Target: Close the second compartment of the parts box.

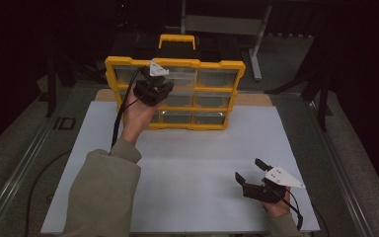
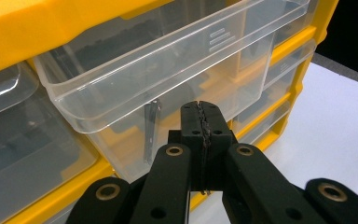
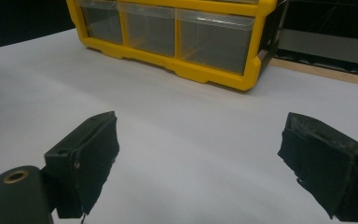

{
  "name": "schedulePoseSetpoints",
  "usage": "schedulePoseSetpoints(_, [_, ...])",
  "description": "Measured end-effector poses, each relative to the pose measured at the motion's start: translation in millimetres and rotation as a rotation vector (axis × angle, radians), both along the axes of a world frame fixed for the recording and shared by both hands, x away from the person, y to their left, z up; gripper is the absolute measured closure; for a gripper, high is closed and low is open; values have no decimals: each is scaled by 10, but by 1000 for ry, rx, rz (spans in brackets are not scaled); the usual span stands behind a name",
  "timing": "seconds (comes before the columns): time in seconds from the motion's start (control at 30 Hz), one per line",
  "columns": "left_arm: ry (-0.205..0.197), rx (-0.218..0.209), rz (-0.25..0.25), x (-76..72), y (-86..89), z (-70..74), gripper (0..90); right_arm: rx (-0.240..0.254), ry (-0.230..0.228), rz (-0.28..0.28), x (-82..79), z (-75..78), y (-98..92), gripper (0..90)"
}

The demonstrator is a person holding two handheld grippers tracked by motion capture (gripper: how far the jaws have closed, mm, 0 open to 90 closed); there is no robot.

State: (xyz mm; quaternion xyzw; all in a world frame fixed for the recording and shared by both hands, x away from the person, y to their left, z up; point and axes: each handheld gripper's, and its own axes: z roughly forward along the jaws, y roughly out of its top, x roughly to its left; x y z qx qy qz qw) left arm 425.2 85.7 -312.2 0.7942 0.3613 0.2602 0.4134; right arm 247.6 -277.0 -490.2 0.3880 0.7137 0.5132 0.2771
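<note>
At twelve o'clock on the tabletop, the organizer stands upright; its drawer juts out. Left gripper, jaws closed empty, meets it, likely to push; right gripper waits open at five.

Lab or recording bench, dimly lit. White board laid on a table edged with metal rails; dark curtained surroundings. Grey metal stand frame behind. Yellow parts organizer with clear plastic drawers suggests a workshop-style test setup. Cables trail on the floor.
</note>
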Motion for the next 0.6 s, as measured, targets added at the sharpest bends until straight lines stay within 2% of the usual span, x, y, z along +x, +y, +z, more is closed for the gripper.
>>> schedulePoseSetpoints(0.6, [-6,-14,27,38,-9,-27,900,-1,0,0,0,-2,1,110])
